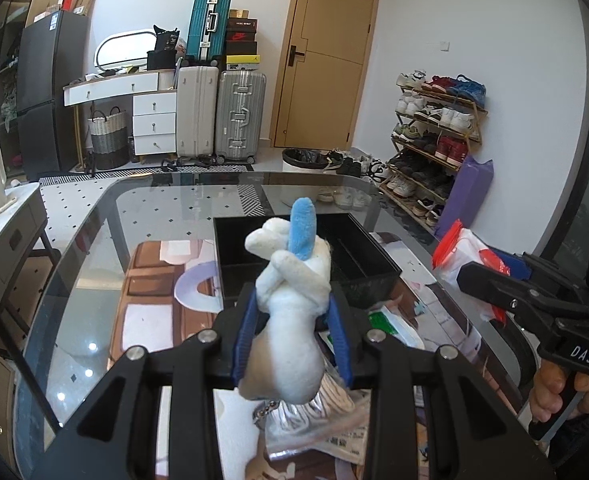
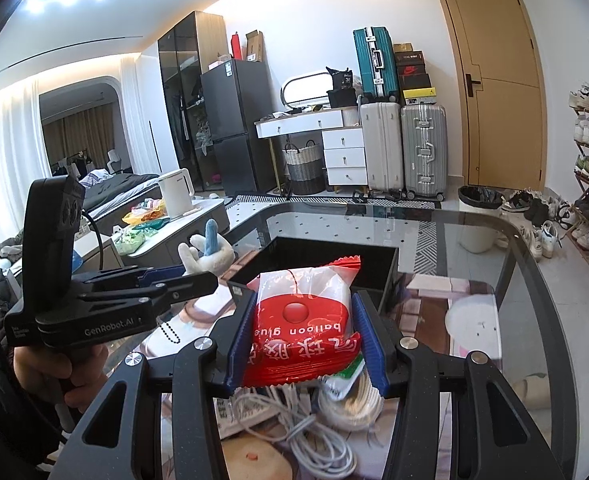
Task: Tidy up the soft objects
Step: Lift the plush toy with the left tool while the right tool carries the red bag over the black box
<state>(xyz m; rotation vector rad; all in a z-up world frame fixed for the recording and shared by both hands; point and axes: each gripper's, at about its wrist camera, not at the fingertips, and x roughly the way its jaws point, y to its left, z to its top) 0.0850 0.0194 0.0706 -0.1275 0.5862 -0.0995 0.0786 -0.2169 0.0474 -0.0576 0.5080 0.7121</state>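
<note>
Left gripper (image 1: 292, 322) clamps a white plush toy (image 1: 290, 312) at frame centre; right gripper (image 2: 304, 330) squeezes a red-and-white packet (image 2: 304, 316); black box (image 2: 334, 264) beyond.

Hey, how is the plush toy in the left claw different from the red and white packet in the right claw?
The plush toy is fuzzy white with a blue ear; the packet is glossy red and clear plastic printed "balloon glue". The toy is narrow and sticks up well past the left claw; the packet is flat and wide, filling the right claw. Both are held clamped above the glass table, near the black bin.
</note>
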